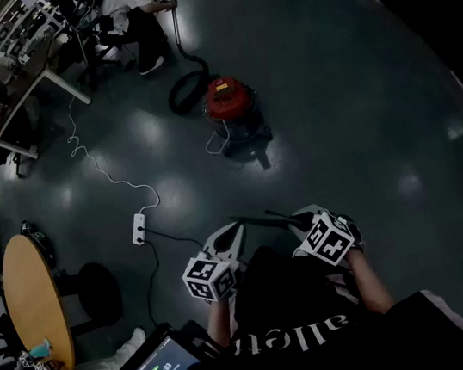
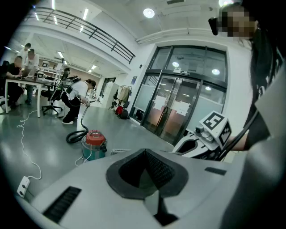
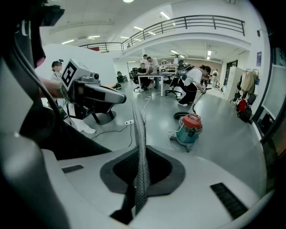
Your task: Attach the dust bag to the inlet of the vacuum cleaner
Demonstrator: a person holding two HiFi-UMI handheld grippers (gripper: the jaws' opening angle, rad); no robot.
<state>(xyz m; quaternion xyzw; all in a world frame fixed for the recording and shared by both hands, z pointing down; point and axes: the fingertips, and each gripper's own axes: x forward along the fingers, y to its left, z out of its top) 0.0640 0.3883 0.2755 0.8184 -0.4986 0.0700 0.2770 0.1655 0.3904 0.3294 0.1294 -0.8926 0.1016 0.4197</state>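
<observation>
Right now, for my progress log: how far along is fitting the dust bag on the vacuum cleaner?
Done: nothing; the vacuum cleaner stands well away across the floor, and no dust bag shows in any view. In hand: nothing; the left gripper and right gripper are both shut and empty. Left: getting the bag, reaching the vacuum cleaner and fitting the bag to its inlet.

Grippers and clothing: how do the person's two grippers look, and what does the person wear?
The left gripper and right gripper have white shells, dark textured jaws, and a white cube with black square markers each. The person wears a black top with white lettering.
</observation>
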